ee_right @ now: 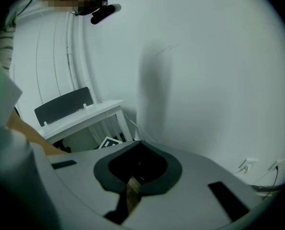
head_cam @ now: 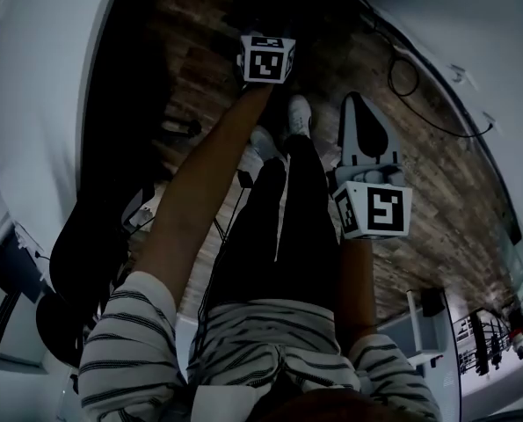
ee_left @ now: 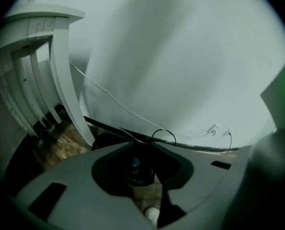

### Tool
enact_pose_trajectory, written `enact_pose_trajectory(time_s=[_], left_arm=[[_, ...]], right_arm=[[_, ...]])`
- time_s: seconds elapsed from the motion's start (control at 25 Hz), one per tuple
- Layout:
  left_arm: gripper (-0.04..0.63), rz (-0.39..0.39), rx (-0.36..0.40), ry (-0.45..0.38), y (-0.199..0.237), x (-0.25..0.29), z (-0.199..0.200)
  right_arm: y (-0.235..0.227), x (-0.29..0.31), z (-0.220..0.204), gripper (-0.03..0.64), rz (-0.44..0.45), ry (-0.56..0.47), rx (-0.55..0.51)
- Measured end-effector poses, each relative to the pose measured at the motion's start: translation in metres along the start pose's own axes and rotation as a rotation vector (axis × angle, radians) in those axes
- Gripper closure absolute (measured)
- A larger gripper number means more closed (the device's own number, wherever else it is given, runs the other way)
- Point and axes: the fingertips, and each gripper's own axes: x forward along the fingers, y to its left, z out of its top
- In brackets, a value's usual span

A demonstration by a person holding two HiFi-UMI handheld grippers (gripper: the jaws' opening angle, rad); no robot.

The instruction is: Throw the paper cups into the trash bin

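Note:
No paper cup or trash bin shows clearly in any view. My left gripper [ee_left: 143,142] points at the foot of a white wall. Its jaws stand only slightly apart at the tips and hold nothing. Through their hollow I see a dark object with a blue spot [ee_left: 136,165], which I cannot identify, and a white shoe [ee_left: 152,215]. In the head view only the left marker cube [head_cam: 266,60] shows, at the end of an outstretched arm. My right gripper [head_cam: 359,104] [ee_right: 140,143] is shut and empty, leaving a thin slit onto the wooden floor.
A white table [ee_left: 41,66] with slatted sides stands left of the left gripper. A thin cable [ee_left: 114,104] and wall sockets [ee_left: 214,130] run along the wall. A black chair [head_cam: 94,236] is on the left. The person's legs and shoes [head_cam: 298,114] stand on the wooden floor [head_cam: 437,192]. A white desk [ee_right: 80,116] is in the right gripper view.

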Motion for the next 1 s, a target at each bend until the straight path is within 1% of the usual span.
enact_pose_trajectory(time_s=[0.2,0.4,0.52,0.56,0.76,1.0], left_arm=[[0.499,-0.005,-0.031,-0.052,-0.008,-0.051,0.012],[0.514,-0.008,-0.030,-0.098,-0.016,-0.096,0.021],[0.520,0.001,0.005,-0.133,-0.018,-0.120,0.035],[0.520,0.005,0.006,-0.143,-0.018,-0.126,0.039],[0.546,0.024,-0.036,-0.173,-0.019,-0.158,0.050],[0.568,0.039,-0.025,-0.229,-0.023,-0.198,0.075]], right_arm=[[0.018,-0.016,0.015,0.607,0.004,-0.012,-0.018],[0.030,-0.029,0.031,0.607,0.010,-0.005,-0.033],[0.037,-0.032,0.042,0.607,0.020,-0.014,-0.047],[0.039,-0.034,0.046,0.607,0.022,-0.018,-0.053],[0.049,-0.043,0.055,0.607,0.022,-0.014,-0.081],[0.061,-0.054,0.077,0.606,0.032,-0.036,-0.107]])
